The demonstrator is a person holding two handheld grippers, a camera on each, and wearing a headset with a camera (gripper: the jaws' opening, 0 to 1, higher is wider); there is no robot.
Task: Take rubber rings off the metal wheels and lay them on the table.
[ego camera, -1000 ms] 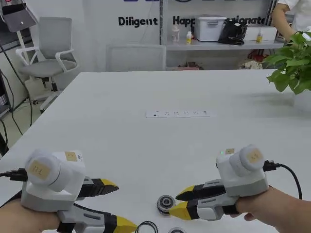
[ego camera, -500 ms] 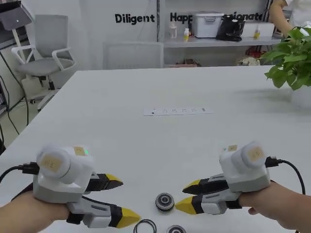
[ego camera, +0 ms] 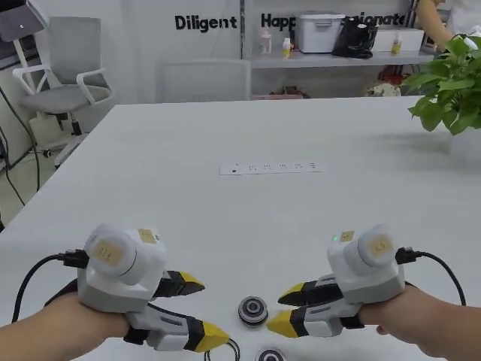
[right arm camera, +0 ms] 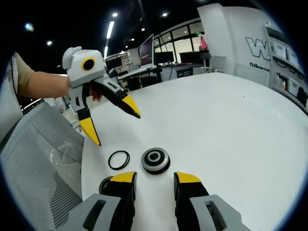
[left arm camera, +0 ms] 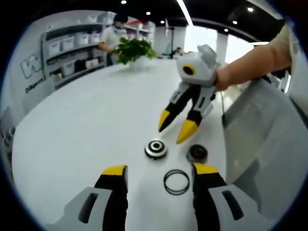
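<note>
**Inspector:** Head view, please.

**Assistant:** The left gripper (ego camera: 207, 310) and right gripper (ego camera: 279, 309) are hovering low over the white table (ego camera: 150, 188), both gaping and holding nothing. A metal wheel (ego camera: 253, 310), silver with a dark concentric band, is lying flat between their tips. The wall lettering (ego camera: 204, 22) is reading "Diligent", then "Happ", the rest partly hidden.

**Inspector:** Left gripper view?

**Assistant:** A loose black rubber ring (left arm camera: 164, 182) is lying on the table between the spread jaws. A darker second wheel (left arm camera: 197, 153) is sitting near the first.

**Inspector:** Right gripper view?

**Assistant:** The wheel is lying just ahead of the parted jaws, with the ring to its left, not touching it. A large letter W (right arm camera: 255, 48) is showing on the wall.
</note>
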